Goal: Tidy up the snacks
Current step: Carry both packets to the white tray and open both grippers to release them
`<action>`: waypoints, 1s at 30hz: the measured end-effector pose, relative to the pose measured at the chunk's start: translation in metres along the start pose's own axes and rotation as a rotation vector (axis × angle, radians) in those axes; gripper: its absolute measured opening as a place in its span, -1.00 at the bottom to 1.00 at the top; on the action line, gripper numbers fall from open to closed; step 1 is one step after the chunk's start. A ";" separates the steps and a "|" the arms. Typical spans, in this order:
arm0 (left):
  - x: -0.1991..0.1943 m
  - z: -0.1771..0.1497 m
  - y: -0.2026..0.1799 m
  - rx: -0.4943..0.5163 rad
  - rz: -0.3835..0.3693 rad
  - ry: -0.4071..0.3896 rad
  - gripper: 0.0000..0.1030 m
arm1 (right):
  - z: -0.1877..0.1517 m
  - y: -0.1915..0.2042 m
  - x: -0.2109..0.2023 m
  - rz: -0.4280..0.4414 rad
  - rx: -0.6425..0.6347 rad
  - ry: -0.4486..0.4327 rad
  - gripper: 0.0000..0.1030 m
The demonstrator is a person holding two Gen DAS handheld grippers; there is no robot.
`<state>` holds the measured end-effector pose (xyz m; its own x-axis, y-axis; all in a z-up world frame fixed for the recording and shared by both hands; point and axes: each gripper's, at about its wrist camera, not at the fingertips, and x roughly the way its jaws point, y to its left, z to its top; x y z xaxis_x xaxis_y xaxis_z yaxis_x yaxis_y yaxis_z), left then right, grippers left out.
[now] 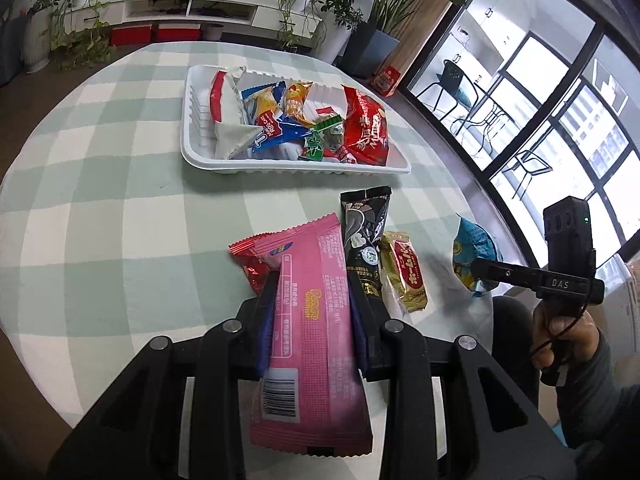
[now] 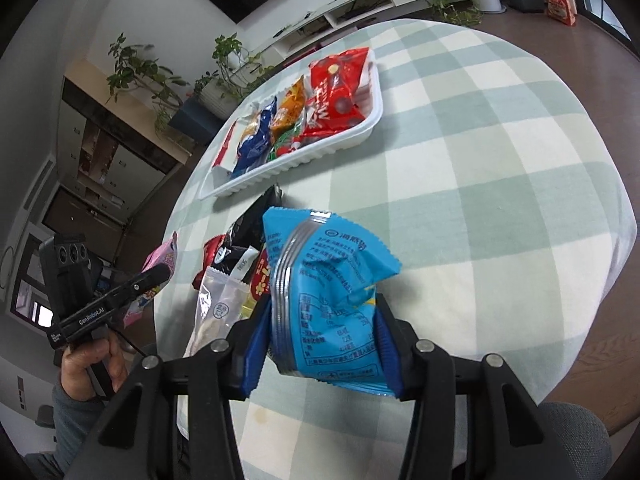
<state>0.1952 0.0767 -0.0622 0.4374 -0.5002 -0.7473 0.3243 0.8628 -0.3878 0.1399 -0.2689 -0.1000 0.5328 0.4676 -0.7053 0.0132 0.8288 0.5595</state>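
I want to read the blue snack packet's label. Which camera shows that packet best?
The right wrist view: the blue packet fills the centre, its printed back facing the camera, clamped in the right hand-held gripper. The left wrist view catches only a small sliver of it at the right.

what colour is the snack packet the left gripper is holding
Pink, with a white barcode patch; the pink packet shows best in the left wrist view.

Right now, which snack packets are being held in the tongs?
Two are. The pink packet is pinched in the left tongs, and the crinkly blue packet is in the right tongs. The black packet and gold packet just lie on the table.
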 end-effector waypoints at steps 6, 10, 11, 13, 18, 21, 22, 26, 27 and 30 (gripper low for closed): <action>-0.009 0.019 0.001 -0.014 -0.023 -0.039 -0.44 | 0.017 0.001 -0.018 0.017 0.029 -0.058 -0.01; -0.014 0.051 -0.002 0.006 -0.026 -0.078 -0.44 | 0.042 0.012 -0.026 0.031 0.006 -0.092 -0.01; -0.015 0.061 -0.003 0.013 -0.027 -0.089 -0.44 | 0.050 0.018 -0.028 0.034 -0.009 -0.101 -0.01; -0.016 0.083 -0.005 0.024 -0.027 -0.110 -0.44 | 0.069 0.034 -0.031 0.038 -0.053 -0.120 -0.01; -0.012 0.143 -0.007 0.038 -0.022 -0.157 -0.44 | 0.126 0.067 -0.026 0.073 -0.111 -0.142 -0.01; 0.005 0.174 -0.007 0.049 0.001 -0.157 -0.44 | 0.161 0.081 -0.011 0.095 -0.120 -0.136 -0.01; 0.012 0.182 -0.005 0.047 0.010 -0.152 -0.44 | 0.174 0.086 -0.002 0.094 -0.125 -0.121 -0.01; 0.048 0.205 0.009 0.024 0.052 -0.126 -0.44 | 0.202 0.096 0.037 0.037 -0.139 -0.074 -0.01; 0.058 0.207 0.013 0.019 0.060 -0.116 -0.44 | 0.209 0.095 0.050 0.017 -0.133 -0.059 -0.01; 0.084 0.209 0.021 0.014 0.069 -0.087 -0.44 | 0.221 0.091 0.084 -0.017 -0.116 -0.012 -0.01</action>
<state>0.4140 0.0375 -0.0200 0.5305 -0.4445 -0.7218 0.3026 0.8947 -0.3286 0.3726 -0.2223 -0.0125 0.5436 0.4500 -0.7085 -0.0755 0.8669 0.4926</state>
